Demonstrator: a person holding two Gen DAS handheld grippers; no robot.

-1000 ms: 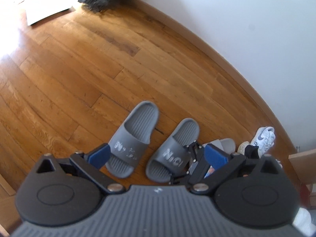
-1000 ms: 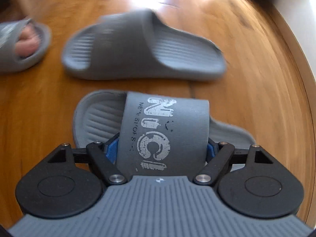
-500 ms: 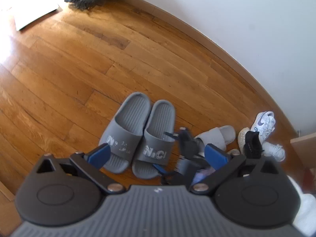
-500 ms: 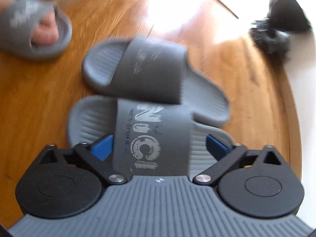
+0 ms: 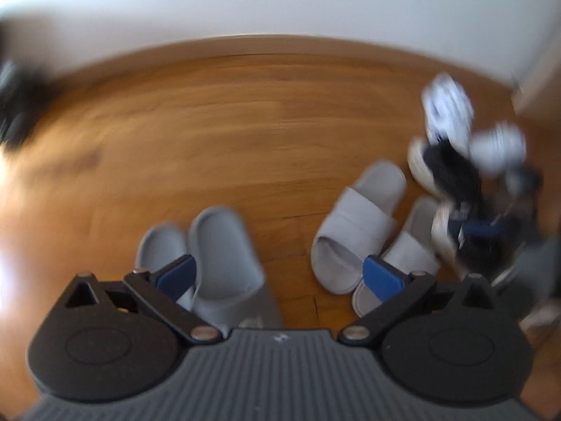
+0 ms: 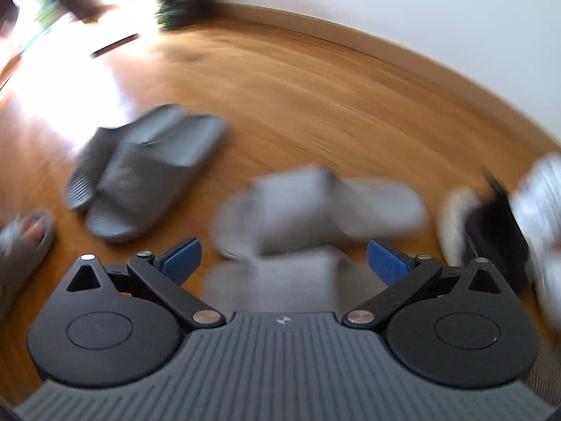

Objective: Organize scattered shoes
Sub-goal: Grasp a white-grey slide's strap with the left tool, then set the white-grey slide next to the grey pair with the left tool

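Both views' sneakers (image 5: 450, 115) motion-blurred

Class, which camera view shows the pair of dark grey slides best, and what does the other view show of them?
The right wrist view: the dark grey slides lie whole and side by side on the wooden floor, though motion-blurred. In the left wrist view the same slides are partly hidden behind the left gripper and look washed-out.

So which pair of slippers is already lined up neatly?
The dark grey slides, lying side by side, touching, toes the same way. The light grey pair lies askew beside the sneakers.
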